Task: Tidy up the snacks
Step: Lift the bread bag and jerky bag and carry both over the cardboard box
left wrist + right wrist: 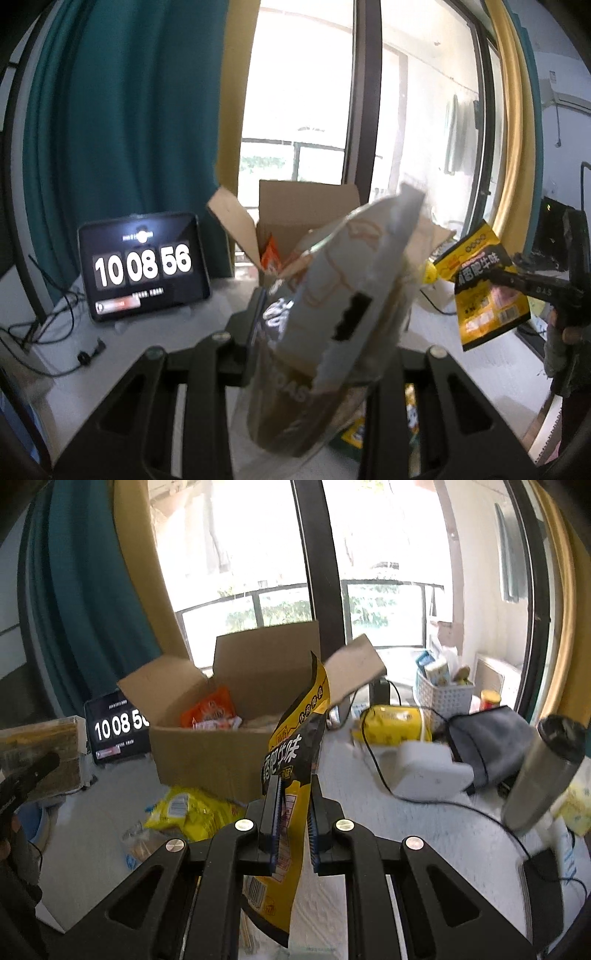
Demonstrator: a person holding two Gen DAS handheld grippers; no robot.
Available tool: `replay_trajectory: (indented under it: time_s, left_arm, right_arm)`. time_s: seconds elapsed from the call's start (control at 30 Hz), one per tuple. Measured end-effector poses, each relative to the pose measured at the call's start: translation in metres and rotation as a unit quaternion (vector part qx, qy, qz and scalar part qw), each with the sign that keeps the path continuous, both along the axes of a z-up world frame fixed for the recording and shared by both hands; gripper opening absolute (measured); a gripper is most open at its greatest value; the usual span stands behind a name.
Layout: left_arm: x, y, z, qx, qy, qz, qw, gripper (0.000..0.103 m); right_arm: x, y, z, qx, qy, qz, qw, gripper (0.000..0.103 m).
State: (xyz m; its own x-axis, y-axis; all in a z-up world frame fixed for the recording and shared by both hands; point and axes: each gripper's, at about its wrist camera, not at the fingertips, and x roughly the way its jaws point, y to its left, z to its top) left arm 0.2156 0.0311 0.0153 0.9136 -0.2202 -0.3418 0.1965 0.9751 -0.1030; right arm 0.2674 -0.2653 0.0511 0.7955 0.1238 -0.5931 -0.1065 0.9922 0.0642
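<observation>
While the open cardboard box [207,746] stands on the white desk [424,834] with an orange packet [208,712] inside, the left gripper [325,332] jaws pinch a grey snack bag [332,295] held above the desk, and the right gripper [293,812] jaws pinch a yellow-and-black snack packet [291,753] before the box.

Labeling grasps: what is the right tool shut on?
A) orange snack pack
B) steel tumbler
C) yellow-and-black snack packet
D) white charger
C: in the right wrist view the right tool pinches the yellow-and-black snack packet between its pads, lifted in front of the cardboard box.
</observation>
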Motion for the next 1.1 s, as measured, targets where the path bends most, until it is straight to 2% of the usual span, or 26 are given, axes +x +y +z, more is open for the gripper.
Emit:
replay_trajectory:
  time_s: [0.3, 0.77, 0.9, 1.1]
  left_arm:
    - [0.030, 0.000, 0.025, 0.000, -0.033, 0.007, 0.9994, 0.033]
    - [0.093, -0.026, 0.050, 0.028, -0.081, 0.011, 0.9963, 0.033]
    - [0.126, -0.033, 0.044, 0.019, -0.066, 0.019, 0.9975, 0.033]
    - [0.167, -0.048, 0.037, 0.026, -0.054, 0.024, 0.9979, 0.033]
  right_arm:
    - [0.029, 0.010, 0.018, -0.008, -0.031, 0.014, 0.999, 0.014]
    - [0.079, 0.019, 0.045, -0.016, -0.084, 0.028, 0.996, 0.014]
    - [0.098, 0.020, 0.046, -0.022, -0.093, 0.030, 0.995, 0.014]
    - [0.129, 0.024, 0.043, -0.028, -0.099, 0.027, 0.994, 0.014]
